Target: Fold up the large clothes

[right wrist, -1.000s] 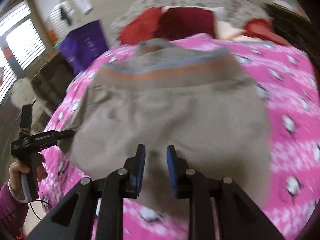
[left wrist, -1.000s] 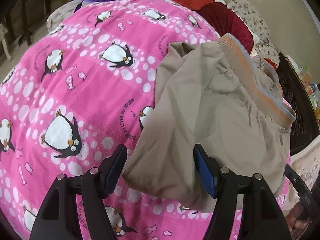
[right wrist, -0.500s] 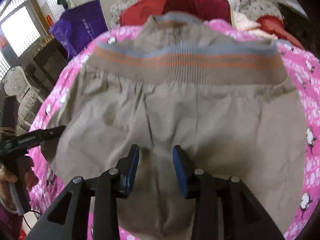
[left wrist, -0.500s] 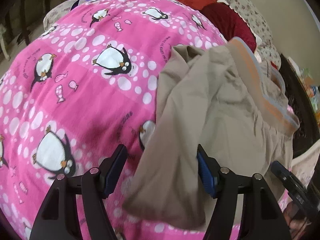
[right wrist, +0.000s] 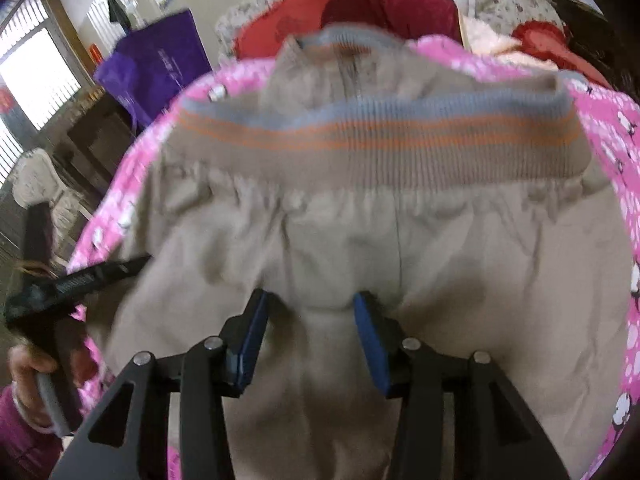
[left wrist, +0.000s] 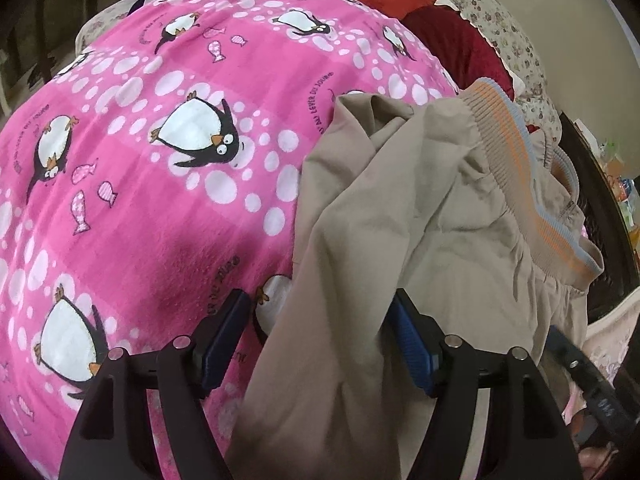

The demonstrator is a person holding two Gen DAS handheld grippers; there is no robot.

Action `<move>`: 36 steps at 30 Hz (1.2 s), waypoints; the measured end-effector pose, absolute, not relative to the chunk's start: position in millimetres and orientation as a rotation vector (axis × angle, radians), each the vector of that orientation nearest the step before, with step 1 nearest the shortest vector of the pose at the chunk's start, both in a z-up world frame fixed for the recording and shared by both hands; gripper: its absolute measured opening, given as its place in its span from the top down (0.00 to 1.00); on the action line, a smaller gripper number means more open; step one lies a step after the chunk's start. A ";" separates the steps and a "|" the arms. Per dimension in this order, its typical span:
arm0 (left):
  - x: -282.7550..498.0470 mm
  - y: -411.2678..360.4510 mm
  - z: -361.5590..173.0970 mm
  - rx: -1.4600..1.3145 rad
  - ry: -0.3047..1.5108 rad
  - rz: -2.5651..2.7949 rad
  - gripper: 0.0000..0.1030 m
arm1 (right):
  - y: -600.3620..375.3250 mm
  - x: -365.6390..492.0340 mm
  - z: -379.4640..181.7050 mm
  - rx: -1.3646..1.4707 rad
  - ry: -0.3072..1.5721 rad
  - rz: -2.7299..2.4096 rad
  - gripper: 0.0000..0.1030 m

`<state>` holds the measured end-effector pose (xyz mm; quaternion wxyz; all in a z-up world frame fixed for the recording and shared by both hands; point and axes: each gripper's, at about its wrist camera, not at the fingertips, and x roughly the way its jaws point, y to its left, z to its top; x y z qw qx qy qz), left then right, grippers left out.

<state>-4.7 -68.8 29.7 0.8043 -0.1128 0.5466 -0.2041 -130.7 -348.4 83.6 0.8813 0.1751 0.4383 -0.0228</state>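
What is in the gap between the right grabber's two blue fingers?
Tan trousers fabric bunches between the right gripper pads, shown in the right wrist view.

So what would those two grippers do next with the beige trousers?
Probably lift both clear and re-grip. The beige trousers lie rumpled on the pink blanket; the right gripper has just been opening, cloth between unpressed pads, and the left gripper stands wide.
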 end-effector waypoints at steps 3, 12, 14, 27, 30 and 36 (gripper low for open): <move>-3.7 -70.7 29.0 -0.242 1.171 -0.442 0.42 | -350.2 -125.0 90.3 0.361 0.874 -0.041 0.54; -4.5 -85.5 27.9 -0.263 1.190 -0.488 0.75 | -359.7 -108.3 60.7 0.353 0.960 -0.114 0.55; -5.2 -87.5 28.1 -0.252 1.187 -0.480 0.75 | -359.0 -112.2 72.2 0.374 0.928 -0.084 0.55; -6.8 -104.7 29.7 -0.200 1.179 -0.456 0.75 | -392.4 -113.4 82.0 0.468 0.884 -0.066 0.56; -10.3 -104.5 39.3 -0.227 1.191 -0.499 0.98 | -403.2 -104.2 71.3 0.488 0.932 -0.092 0.56; -27.7 -116.1 91.1 -0.252 1.136 -0.623 1.00 | -413.2 -107.5 85.2 0.507 0.928 -0.061 0.56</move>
